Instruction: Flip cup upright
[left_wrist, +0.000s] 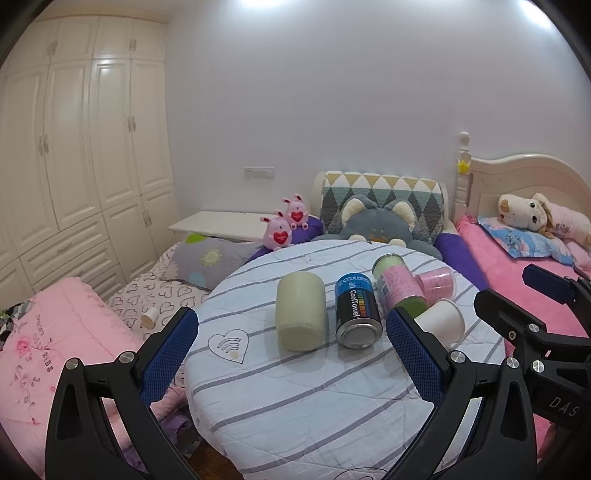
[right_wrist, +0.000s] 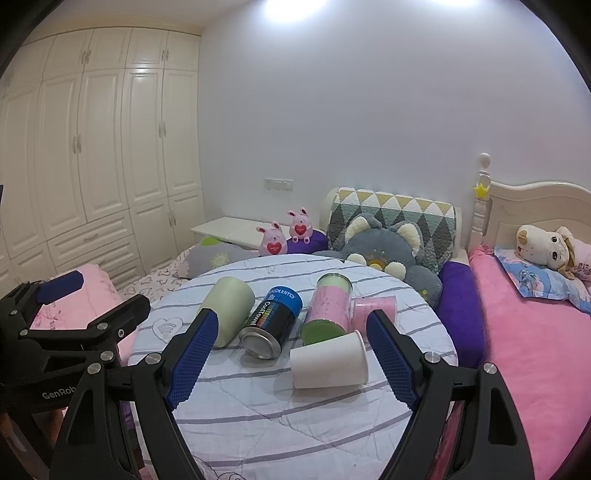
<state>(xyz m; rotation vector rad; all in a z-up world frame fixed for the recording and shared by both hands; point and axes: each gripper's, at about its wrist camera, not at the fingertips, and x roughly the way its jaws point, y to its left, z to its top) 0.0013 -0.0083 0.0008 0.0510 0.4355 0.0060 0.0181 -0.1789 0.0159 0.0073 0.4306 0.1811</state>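
- White paper cup (right_wrist: 327, 363) lying sideways, lower centre of right wrist view, long axis left-right, rim rightward.
- Just ahead of right gripper (right_wrist: 291, 328): wide open, empty.
- Left gripper (left_wrist: 291, 328) likewise open, empty, farther off.

**Even ceiling light, heavy fisheye warp**

Both views are brightly, softly lit from overhead; a blown-out ceiling glow (right_wrist: 291, 7) sits at the top edge; glare streaks the glossy wardrobe doors (left_wrist: 107, 66); shadows under the items on the striped table (right_wrist: 258, 406) are faint; focus is fairly sharp centrally; edges bow strongly and fall into black vignetted corners.
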